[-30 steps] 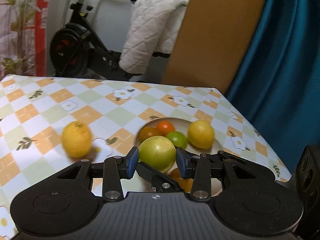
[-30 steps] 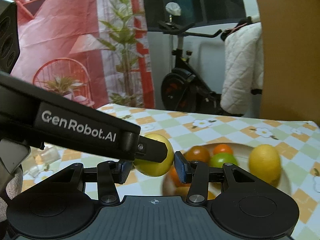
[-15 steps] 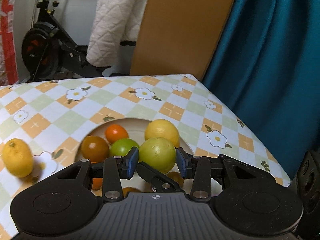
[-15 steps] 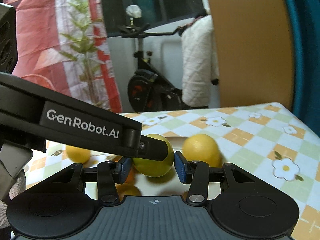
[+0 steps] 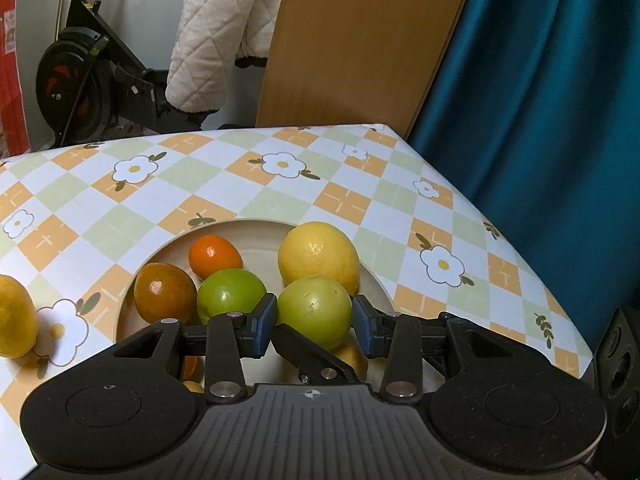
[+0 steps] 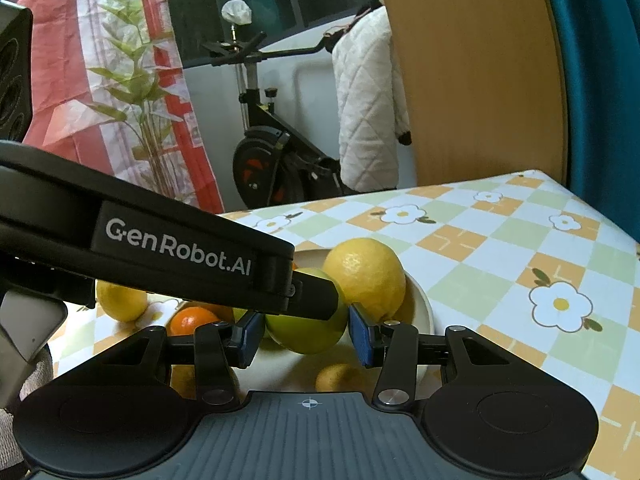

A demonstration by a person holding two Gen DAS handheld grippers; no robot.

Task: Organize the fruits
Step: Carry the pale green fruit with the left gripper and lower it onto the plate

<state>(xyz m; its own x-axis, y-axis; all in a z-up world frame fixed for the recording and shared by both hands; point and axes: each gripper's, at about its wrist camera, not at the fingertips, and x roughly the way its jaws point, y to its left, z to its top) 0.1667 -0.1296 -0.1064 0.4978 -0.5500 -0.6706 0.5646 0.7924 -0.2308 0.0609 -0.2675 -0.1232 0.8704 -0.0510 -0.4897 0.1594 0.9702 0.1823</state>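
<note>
Left wrist view: the left gripper [image 5: 314, 326] has its fingers [image 5: 264, 324] set narrow on a green fruit [image 5: 314, 312], one blue pad against each flank. A black finger of the other gripper crosses just beneath the fruit.

Right wrist view: the right gripper [image 6: 306, 336] also has its pads against the flanks of this fruit, and the left gripper's arm lies across the top of it. Both pairs of fingers therefore hold the one fruit, crosswise to each other.

Position: the fruit hangs over the bowl [image 5: 260, 226]. A lemon [image 5: 318, 256] sits just beyond the fingertips and a lime [image 5: 230, 292] just beside the left pad. Beyond the lime are a dark orange [image 5: 162, 292] and a small orange [image 5: 215, 256]. More small fruit lies under the fingers, partly hidden. A loose lemon [image 5: 14, 320] rests on the table [image 5: 280, 200], well left of the fingers and outside the bowl.

Assessment: the step in hand appears to be placing the green fruit in the bowl. The next move calls for lowering it into the gap short of the lemon, then easing both pairs of fingers apart without nudging neighbours. The fruit is round and likely to roll. The loose lemon remains to be collected.
</note>
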